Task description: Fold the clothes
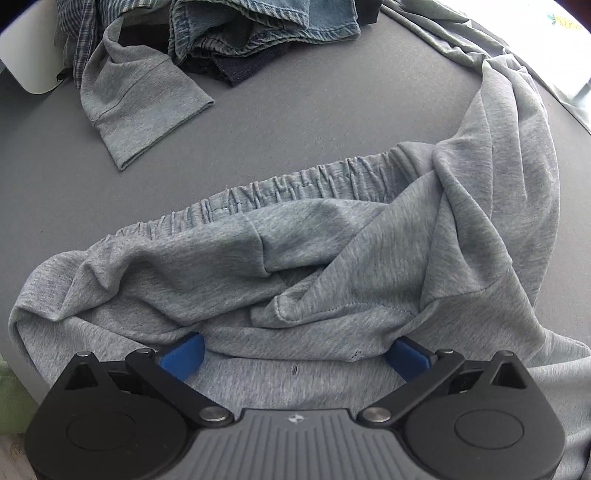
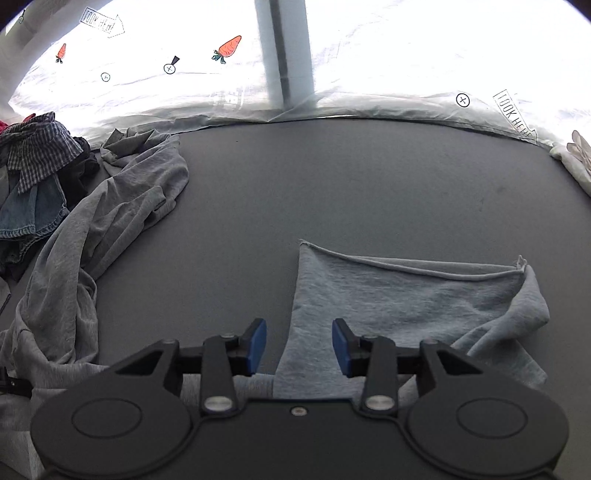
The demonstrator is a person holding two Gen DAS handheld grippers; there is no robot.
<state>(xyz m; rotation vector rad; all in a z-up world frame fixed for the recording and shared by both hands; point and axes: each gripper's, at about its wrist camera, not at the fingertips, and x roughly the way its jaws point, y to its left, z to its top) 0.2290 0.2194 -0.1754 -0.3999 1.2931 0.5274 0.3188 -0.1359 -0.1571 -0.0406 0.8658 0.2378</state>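
Observation:
Grey sweatpants (image 1: 280, 258) lie crumpled on the dark grey table (image 1: 277, 122), elastic waistband toward the far side. My left gripper (image 1: 295, 354) is open wide, its blue pads (image 1: 184, 352) pressed into the near folds of the fabric. In the right wrist view one pant leg (image 2: 406, 291) lies flat with its hem away from me. My right gripper (image 2: 299, 345) is open just above that leg's near part. The other leg (image 2: 122, 206) trails off to the left.
A pile of other clothes sits at the table's far side: a grey sleeve (image 1: 136, 96), denim (image 1: 266, 26) and a checked shirt (image 2: 37, 147). A white printed sheet (image 2: 388, 55) hangs beyond the table's far edge. A white cloth (image 2: 576, 158) lies at the right.

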